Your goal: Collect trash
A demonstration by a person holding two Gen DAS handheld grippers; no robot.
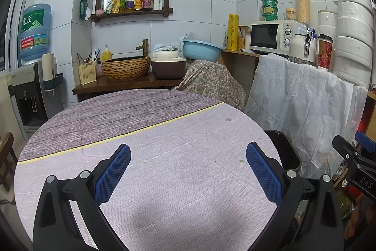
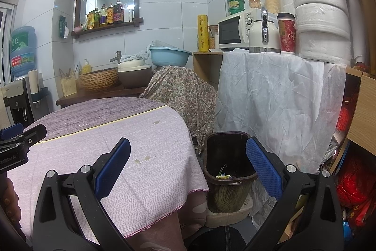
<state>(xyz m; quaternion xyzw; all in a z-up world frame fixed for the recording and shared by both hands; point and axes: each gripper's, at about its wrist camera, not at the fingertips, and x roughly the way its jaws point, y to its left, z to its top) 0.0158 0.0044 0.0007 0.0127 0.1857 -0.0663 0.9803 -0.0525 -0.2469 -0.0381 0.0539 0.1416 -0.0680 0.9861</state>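
Observation:
A dark bin point(image 2: 229, 171) stands on the floor just right of the round table point(image 2: 141, 180); scraps of trash point(image 2: 223, 176) lie at its bottom. My right gripper point(image 2: 188, 157) hangs open above the table's right edge and the bin, nothing between its blue pads point(image 2: 263, 168). My left gripper point(image 1: 188, 161) is open over the bare pale tablecloth point(image 1: 176, 180), holding nothing. The bin's rim point(image 1: 289, 147) shows past the table edge in the left wrist view. Each gripper shows at the edge of the other's view: the right gripper point(image 1: 352, 157), the left gripper point(image 2: 21, 138).
Small stains point(image 2: 142, 159) mark the cloth. Behind the table are a patterned cloth cover point(image 2: 183, 95), a white sheet-draped stand point(image 2: 277, 105) with a microwave point(image 2: 237, 29), kettle and cup, and a counter with a woven basin point(image 1: 127, 67). A water dispenser point(image 1: 28, 91) stands at left.

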